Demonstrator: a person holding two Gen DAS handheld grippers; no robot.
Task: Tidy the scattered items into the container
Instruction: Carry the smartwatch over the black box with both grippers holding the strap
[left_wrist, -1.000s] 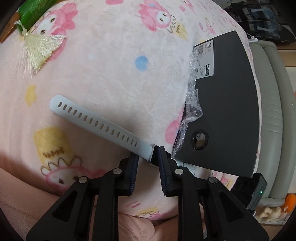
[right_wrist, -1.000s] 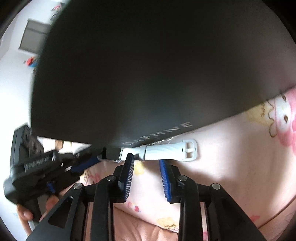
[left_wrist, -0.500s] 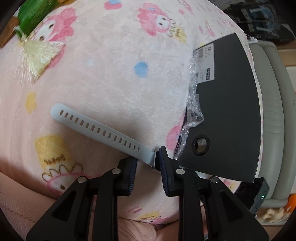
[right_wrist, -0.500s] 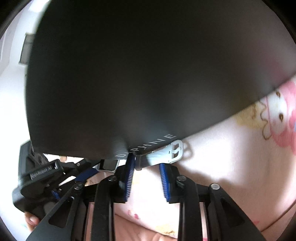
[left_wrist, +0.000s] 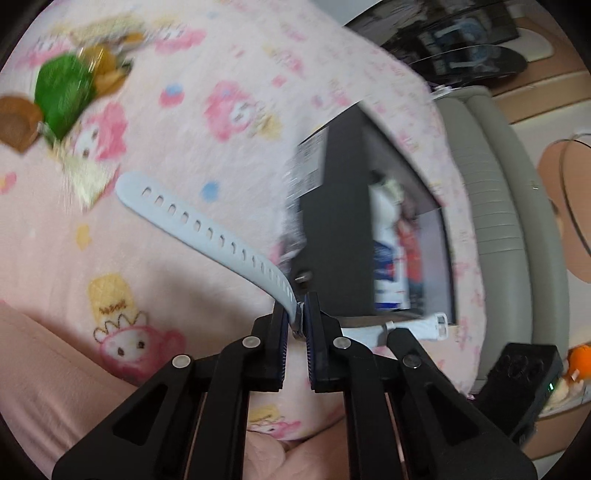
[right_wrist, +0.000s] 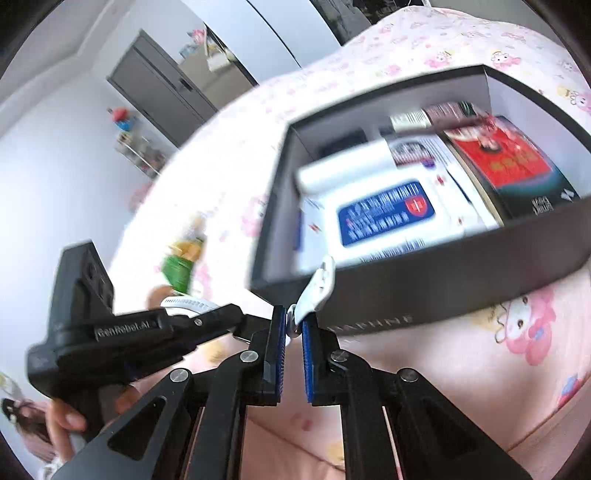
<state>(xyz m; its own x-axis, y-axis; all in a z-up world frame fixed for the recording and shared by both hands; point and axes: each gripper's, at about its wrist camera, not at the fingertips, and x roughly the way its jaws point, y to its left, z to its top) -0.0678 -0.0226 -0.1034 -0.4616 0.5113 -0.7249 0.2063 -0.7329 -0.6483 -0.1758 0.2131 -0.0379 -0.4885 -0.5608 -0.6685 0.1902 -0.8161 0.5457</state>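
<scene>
A: Your left gripper (left_wrist: 298, 320) is clamped on the pale grey perforated silicone watch strap (left_wrist: 207, 230) near the case, and your right gripper (right_wrist: 293, 325) pinches the white buckle end (right_wrist: 320, 282). Holding both ends probably stops it flopping.

B: The watch hangs just outside the near wall of the black cardboard box (right_wrist: 443, 280) on the pink cartoon blanket (right_wrist: 498, 369). You likely need height to clear that rim.

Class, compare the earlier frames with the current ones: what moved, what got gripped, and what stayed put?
Both grippers closed on the watch: the left gripper at the holed strap, the right gripper at the buckle strap. Together they lifted it, so the views now look down into the black box. The box stayed on the pink blanket.
</scene>
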